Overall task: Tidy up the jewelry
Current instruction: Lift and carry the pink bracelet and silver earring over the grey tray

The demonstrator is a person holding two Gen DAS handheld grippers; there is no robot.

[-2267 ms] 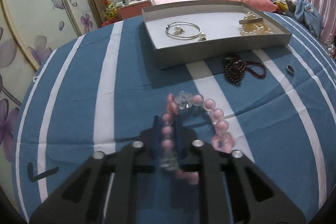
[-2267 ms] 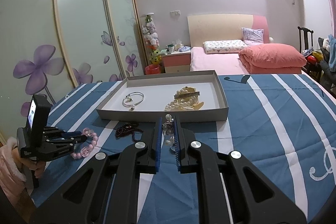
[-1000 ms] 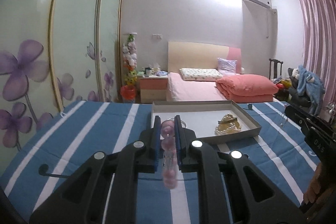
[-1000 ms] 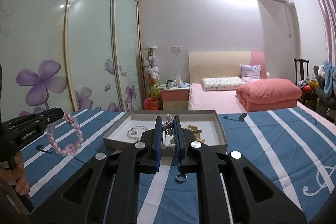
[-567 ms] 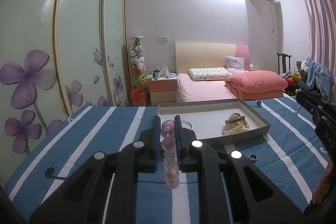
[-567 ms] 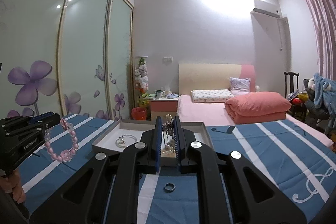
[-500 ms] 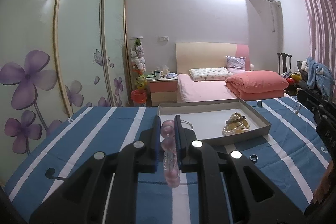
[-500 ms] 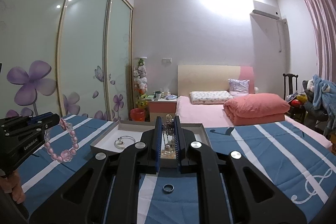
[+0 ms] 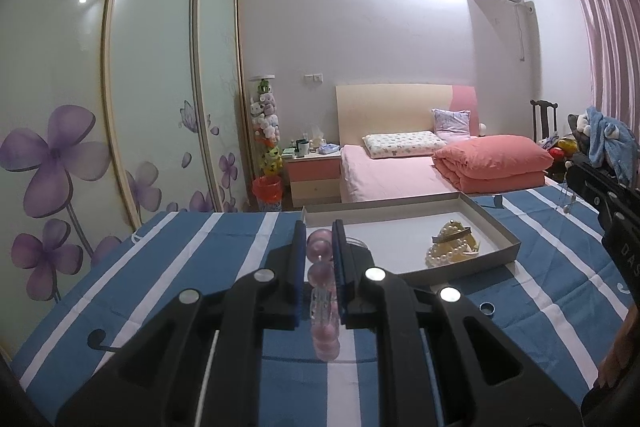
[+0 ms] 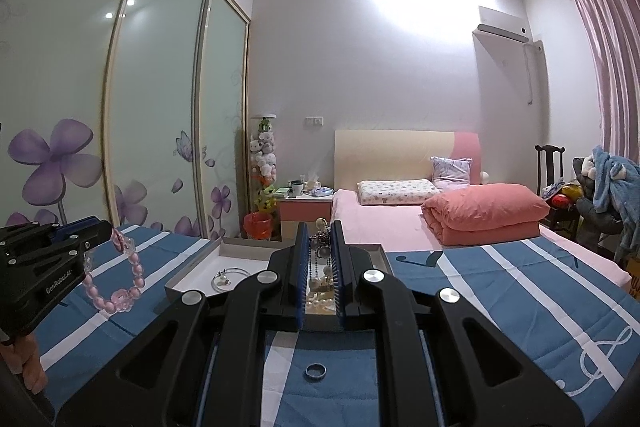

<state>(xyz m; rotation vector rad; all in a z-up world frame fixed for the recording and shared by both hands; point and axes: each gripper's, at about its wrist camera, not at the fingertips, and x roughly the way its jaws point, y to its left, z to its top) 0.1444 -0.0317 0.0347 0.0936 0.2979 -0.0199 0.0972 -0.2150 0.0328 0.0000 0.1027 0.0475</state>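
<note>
**Grippers loaded, both short of the tray**

Left gripper (image 9: 318, 267): clamped on a pink bracelet (image 9: 322, 291), beads pinched between the pads, the rest of the loop dangling below the jaws. Right gripper (image 10: 320, 259): closed on a thin dark chain (image 10: 320, 247) with small pearls, hanging loose between the pads. Both raised above the striped desk (image 10: 500, 291), pointing toward the grey tray (image 9: 496, 227). Already inside the tray: pearls (image 9: 452, 251) and a bangle (image 10: 230, 277). Left out on the cloth, just short of the tray: a ring (image 10: 316, 371).

Risks from here, as a judgement:
- Round, glossy beads held on a narrow pad line; could roll out under a quick tilt or swing and drop onto the cloth.
- Swinging loop likely to catch the tray wall on entry if carried too low.
- Chain liable to snag on the pearls, or tangle with the bracelet if both released close together.
- Ring small and dark, easy to overlook or knock with a passing gripper.
</note>
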